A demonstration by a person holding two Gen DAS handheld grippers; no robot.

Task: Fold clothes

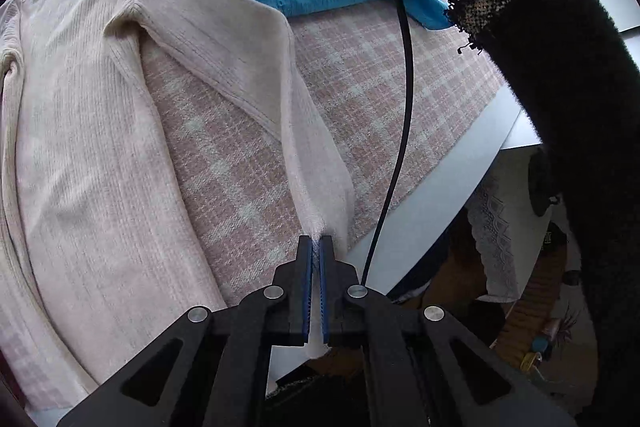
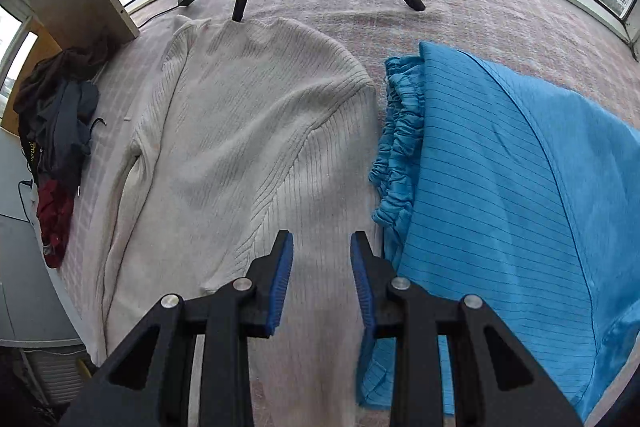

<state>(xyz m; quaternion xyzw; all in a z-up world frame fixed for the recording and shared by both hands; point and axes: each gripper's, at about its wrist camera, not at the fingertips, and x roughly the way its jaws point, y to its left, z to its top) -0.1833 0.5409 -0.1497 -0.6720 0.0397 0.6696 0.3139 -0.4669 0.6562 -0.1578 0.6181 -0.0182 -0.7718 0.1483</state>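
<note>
While right gripper (image 2: 322,247) hovers, left gripper (image 1: 316,247) pinches sweater sleeve (image 1: 308,155).

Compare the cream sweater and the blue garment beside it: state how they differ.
The cream sweater is ribbed knit; the blue garment is smooth cloth with thin dark stripes and a gathered edge. The sweater's sleeve end is pinched in the left gripper; no gripper holds the blue garment, and the right gripper is open. Both lie on the pink plaid cover.

A pink checked cloth (image 1: 360,75) is covering the surface (image 1: 460,187). A cream ribbed sweater (image 2: 248,131) is lying flat on it, a blue garment (image 2: 500,167) just beside, and a pile of dark clothes (image 2: 56,131) near the edge.
</note>
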